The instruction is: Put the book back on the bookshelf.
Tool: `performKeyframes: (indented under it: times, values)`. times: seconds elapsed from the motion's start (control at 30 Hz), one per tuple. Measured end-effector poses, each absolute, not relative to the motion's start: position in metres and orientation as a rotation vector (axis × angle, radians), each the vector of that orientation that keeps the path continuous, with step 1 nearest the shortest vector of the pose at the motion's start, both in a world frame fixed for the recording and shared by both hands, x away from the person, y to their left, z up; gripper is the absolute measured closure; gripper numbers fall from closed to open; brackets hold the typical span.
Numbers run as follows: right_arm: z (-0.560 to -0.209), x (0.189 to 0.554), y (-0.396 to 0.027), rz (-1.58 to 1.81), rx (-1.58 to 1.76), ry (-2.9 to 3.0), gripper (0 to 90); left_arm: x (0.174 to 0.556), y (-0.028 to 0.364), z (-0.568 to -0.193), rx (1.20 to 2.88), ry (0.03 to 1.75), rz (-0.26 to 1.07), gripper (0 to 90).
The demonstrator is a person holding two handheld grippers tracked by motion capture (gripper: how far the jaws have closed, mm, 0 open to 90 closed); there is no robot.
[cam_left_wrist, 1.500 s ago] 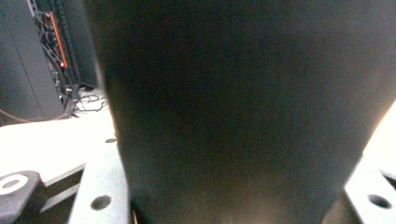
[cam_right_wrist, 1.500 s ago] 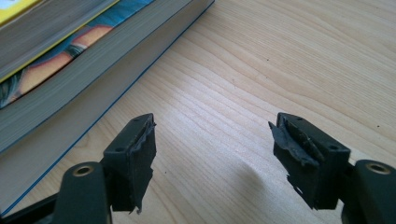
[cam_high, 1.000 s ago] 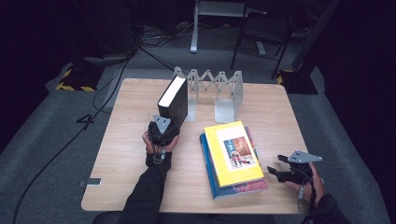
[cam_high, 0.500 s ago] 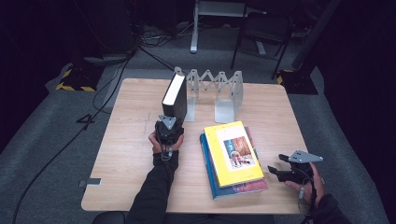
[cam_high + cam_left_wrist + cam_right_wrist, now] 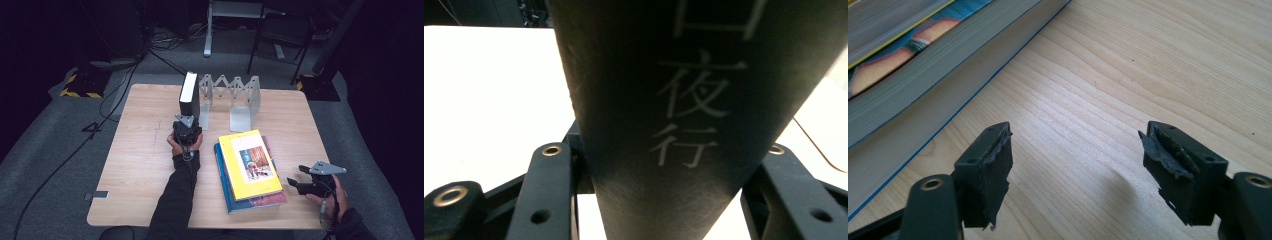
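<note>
A thick black book (image 5: 189,95) stands upright on the wooden table (image 5: 140,160), against the left end of a grey folding book rack (image 5: 235,97). My left gripper (image 5: 188,122) has just been closing on the book's near spine and now grips it. In the left gripper view the dark spine (image 5: 684,100) with pale characters sits tight between the jaws of the left gripper (image 5: 659,165). My right gripper (image 5: 295,184) rests open near the table's front right, with bare wood between the jaws of the right gripper (image 5: 1075,160).
A yellow book (image 5: 249,162) lies on top of a blue book (image 5: 223,182) in a flat stack between my hands. The stack's page edges (image 5: 908,95) lie just left of the right jaws. Cables and chair legs are on the floor beyond the table.
My left hand has slid right and slightly away from me, bringing the black book closer against the rack. The right hand has stayed put.
</note>
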State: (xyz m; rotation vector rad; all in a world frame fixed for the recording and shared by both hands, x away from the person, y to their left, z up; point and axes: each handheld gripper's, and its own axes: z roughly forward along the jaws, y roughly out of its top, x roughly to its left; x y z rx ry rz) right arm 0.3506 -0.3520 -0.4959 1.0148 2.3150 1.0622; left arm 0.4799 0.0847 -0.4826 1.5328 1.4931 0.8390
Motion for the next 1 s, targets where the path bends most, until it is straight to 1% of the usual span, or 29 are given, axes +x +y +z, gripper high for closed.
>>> performKeyframes:
  times: [0.17, 0.23, 0.5, 0.57, 0.6, 0.63, 0.67, 0.7, 0.9, 1.0]
  values:
    - [-0.496, 0.351, -0.352, 1.051, 1.011, 2.318, 28.1, 0.489, 0.085, -0.480, 1.542, 1.501, 0.829, 50.7]
    - [-0.495, 0.350, -0.353, 1.058, 1.016, 2.310, 28.1, 0.495, 0.087, -0.479, 1.570, 1.484, 0.820, 50.6]
    - [-0.495, 0.351, -0.352, 1.028, 1.021, 2.313, 28.2, 0.501, 0.089, -0.477, 1.618, 1.456, 0.822, 49.5]
    - [-0.495, 0.351, -0.353, 1.034, 1.025, 2.308, 28.2, 0.500, 0.092, -0.475, 1.622, 1.453, 0.789, 47.9]
    - [-0.494, 0.350, -0.354, 1.043, 1.023, 2.307, 28.2, 0.497, 0.097, -0.470, 1.613, 1.448, 0.746, 44.6]
    - [-0.494, 0.350, -0.354, 1.043, 1.023, 2.307, 28.2, 0.497, 0.097, -0.470, 1.613, 1.448, 0.746, 41.7]
    - [-0.494, 0.350, -0.353, 1.045, 1.021, 2.306, 28.2, 0.494, 0.099, -0.466, 1.604, 1.447, 0.740, 41.7]
    - [-0.493, 0.349, -0.353, 1.036, 1.018, 2.306, 28.2, 0.491, 0.102, -0.462, 1.600, 1.434, 0.732, 38.2]
    - [-0.494, 0.349, -0.353, 1.010, 1.019, 2.306, 29.6, 0.474, 0.115, -0.448, 1.663, 1.329, 0.692, 38.6]
    - [-0.493, 0.349, -0.353, 1.005, 1.010, 2.309, 29.7, 0.470, 0.117, -0.449, 1.734, 1.274, 0.715, 41.0]
